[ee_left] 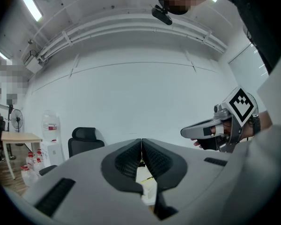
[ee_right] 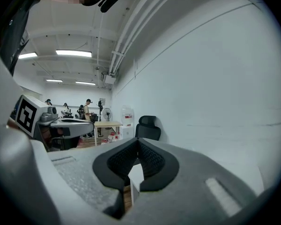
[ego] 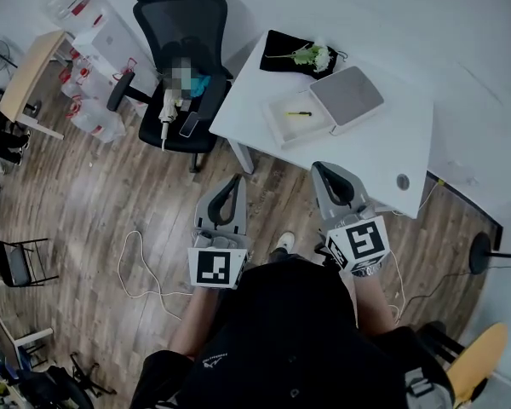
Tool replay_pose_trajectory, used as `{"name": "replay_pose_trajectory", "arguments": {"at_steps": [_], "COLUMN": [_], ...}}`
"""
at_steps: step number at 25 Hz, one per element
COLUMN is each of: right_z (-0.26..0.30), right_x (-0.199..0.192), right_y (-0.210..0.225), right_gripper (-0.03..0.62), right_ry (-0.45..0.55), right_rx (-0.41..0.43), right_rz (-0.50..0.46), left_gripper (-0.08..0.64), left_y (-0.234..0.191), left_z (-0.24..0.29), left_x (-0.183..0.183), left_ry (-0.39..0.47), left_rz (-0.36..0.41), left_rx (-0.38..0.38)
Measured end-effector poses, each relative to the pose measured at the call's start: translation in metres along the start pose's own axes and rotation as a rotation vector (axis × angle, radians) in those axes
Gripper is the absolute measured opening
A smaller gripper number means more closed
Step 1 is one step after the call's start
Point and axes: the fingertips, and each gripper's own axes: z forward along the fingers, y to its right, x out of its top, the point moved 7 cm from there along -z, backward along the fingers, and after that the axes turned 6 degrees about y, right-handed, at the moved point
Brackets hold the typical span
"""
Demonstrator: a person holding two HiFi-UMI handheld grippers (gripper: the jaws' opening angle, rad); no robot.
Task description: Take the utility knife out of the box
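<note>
Utility knife (ego: 299, 113) spotted as a thin yellow sliver lying flat in the open white box (ego: 277, 130). Box toward the chair-side end of the table (ego: 383, 156), back from the near edge. Grey lid (ego: 347, 95) against the box's far-right side, probably set off to leave the tray clear for reaching in.

Left gripper (ego: 236, 180) and right gripper (ego: 319, 170) held over the floor, short of the near edge, tips aimed at the table; likely a ready stance ahead of the reach. Both clenched pad to pad, nothing between.

Unclear: whether lid overlaps or merely touches the box rim. Knife too small to tell blade end from handle. Small round item (ego: 402, 181) near the table's right corner not identifiable.
</note>
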Motion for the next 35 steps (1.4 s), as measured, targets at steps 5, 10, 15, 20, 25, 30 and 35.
{"name": "replay_pose_trajectory", "arguments": {"at_steps": [5, 10, 15, 20, 25, 30, 35], "right_z": [0.009, 0.011, 0.009, 0.003, 0.012, 0.032, 0.063], "right_x": [-0.006, -0.009, -0.009, -0.012, -0.013, -0.018, -0.018], "right_y": [0.031, 0.047, 0.06, 0.079, 0.098, 0.117, 0.129], "right_gripper": [0.005, 0.005, 0.005, 0.005, 0.005, 0.005, 0.005], "right_ry": [0.007, 0.004, 0.004, -0.004, -0.022, -0.049, -0.064], "right_rx": [0.004, -0.012, -0.046, -0.146, -0.236, -0.374, -0.48], "right_rz": [0.016, 0.026, 0.007, 0.013, -0.01, 0.008, 0.034], "left_gripper": [0.006, 0.006, 0.006, 0.006, 0.006, 0.006, 0.006], "left_y": [0.008, 0.007, 0.007, 0.008, 0.003, -0.01, -0.021], "left_z": [0.026, 0.041, 0.061, 0.093, 0.138, 0.192, 0.244], "left_x": [-0.008, -0.013, -0.022, -0.034, -0.051, -0.07, -0.075], "left_ry": [-0.004, -0.025, -0.038, -0.072, -0.092, -0.107, -0.09], "left_rz": [0.008, 0.018, 0.036, 0.066, 0.045, 0.022, -0.017], "left_rx": [0.01, 0.012, -0.039, -0.138, -0.254, -0.4, -0.534]}}
